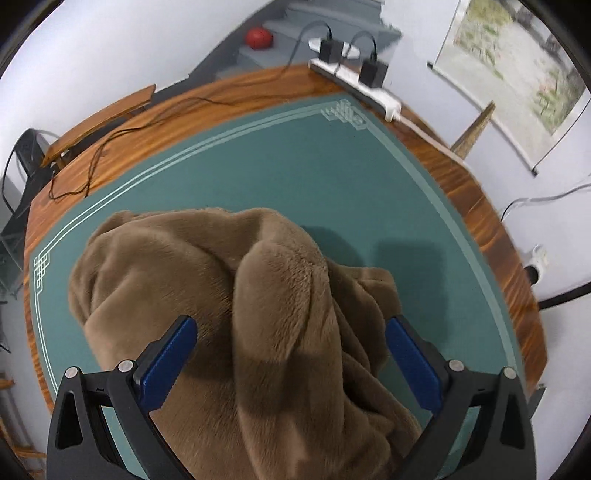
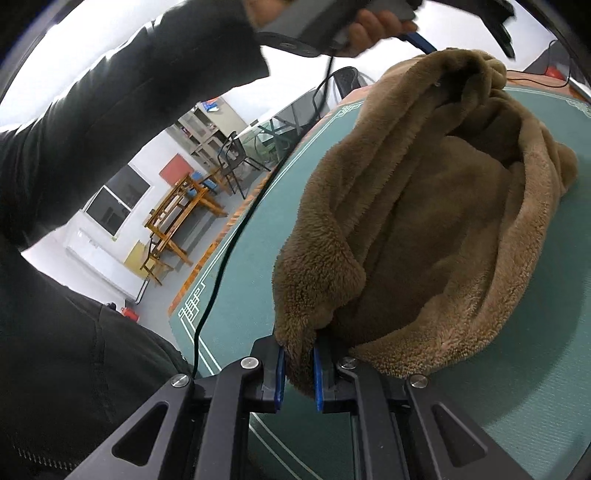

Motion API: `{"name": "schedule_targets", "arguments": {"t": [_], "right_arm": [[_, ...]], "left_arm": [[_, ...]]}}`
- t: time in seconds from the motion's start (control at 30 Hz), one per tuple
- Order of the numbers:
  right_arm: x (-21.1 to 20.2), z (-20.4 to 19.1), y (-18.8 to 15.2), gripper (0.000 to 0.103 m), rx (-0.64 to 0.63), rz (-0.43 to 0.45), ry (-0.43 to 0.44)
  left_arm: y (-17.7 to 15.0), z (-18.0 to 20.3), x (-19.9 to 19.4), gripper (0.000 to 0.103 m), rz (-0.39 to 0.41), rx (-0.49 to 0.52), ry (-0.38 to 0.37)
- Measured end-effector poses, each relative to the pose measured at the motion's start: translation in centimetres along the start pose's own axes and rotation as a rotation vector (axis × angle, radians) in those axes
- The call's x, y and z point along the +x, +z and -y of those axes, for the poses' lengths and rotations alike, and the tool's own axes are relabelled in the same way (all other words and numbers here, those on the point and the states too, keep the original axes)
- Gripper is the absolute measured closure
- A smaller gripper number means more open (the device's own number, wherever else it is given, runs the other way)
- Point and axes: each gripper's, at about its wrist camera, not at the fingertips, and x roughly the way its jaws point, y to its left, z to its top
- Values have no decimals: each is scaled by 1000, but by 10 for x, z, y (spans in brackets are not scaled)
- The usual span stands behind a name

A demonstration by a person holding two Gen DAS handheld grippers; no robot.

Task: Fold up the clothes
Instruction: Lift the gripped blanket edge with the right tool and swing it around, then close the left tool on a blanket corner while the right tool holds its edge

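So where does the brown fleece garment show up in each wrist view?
Left wrist: the brown fleece garment fills the lower centre, heaped between the open left claw.
Right wrist: it spreads across the centre and right, one corner pinched in the right claw.
Shared landmark: the green mat with its white border lines.

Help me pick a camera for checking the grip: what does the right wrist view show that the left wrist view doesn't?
Only the right wrist view shows the right gripper shut on an edge of the brown fleece garment, plus the person's sleeve and hand. Only the left wrist view shows the left gripper with jaws wide open over the fleece, and the power strip. Both show the garment bunched on the green mat.
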Motion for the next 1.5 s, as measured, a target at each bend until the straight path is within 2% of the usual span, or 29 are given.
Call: {"name": "schedule_targets", "arguments": {"t": [0.07,0.1,0.13,0.17,0.2,0.37,0.47,0.63,0.83,0.93,1.0,1.2,1.27,1.3,1.37,1.4,1.43,1.5], "right_arm": [[-5,6,4,90,-1,0,-7],[-7,9,5,90,1,1,-10],[-8,11,6,90,2,1,-12],[-9,13,7,90,4,2,-14],[-8,13,9,90,7,4,-18],[-20,26,16,90,31,34,-49],[-34,38,24,90,67,75,-82],[-59,50,44,90,107,157,-129],[-73,37,72,90,53,229,-150],[-74,31,81,90,16,243,-146],[-70,26,82,90,0,222,-132],[-50,33,52,89,-17,91,-116],[-40,33,48,85,-20,65,-129],[-35,32,46,80,-21,52,-136],[-25,32,42,57,-24,27,-150],[-27,32,41,34,-45,32,-170],[-28,32,40,28,-67,38,-191],[-27,28,41,29,-123,36,-233]], "left_arm": [[3,1,12,12,-19,-3,19],[2,0,13,33,-25,-11,23],[2,-4,16,60,-35,-28,24],[2,-9,19,72,-41,-51,19],[2,-15,21,88,-45,-75,12],[-12,-48,-15,92,68,-180,0],[-29,-69,-66,92,191,-240,6],[-83,-118,-158,92,401,-418,28],[-167,-161,-232,92,539,-607,74],[-205,-165,-243,92,553,-660,117],[-232,-170,-235,92,525,-707,136],[-301,-181,-198,92,427,-840,168],[-318,-183,-186,92,406,-876,158],[-325,-183,-180,92,399,-890,152],[-332,-182,-175,92,393,-907,144],[-333,-183,-172,92,392,-913,137],[-335,-183,-170,92,393,-918,129],[-332,-183,-169,92,397,-918,122]]}}
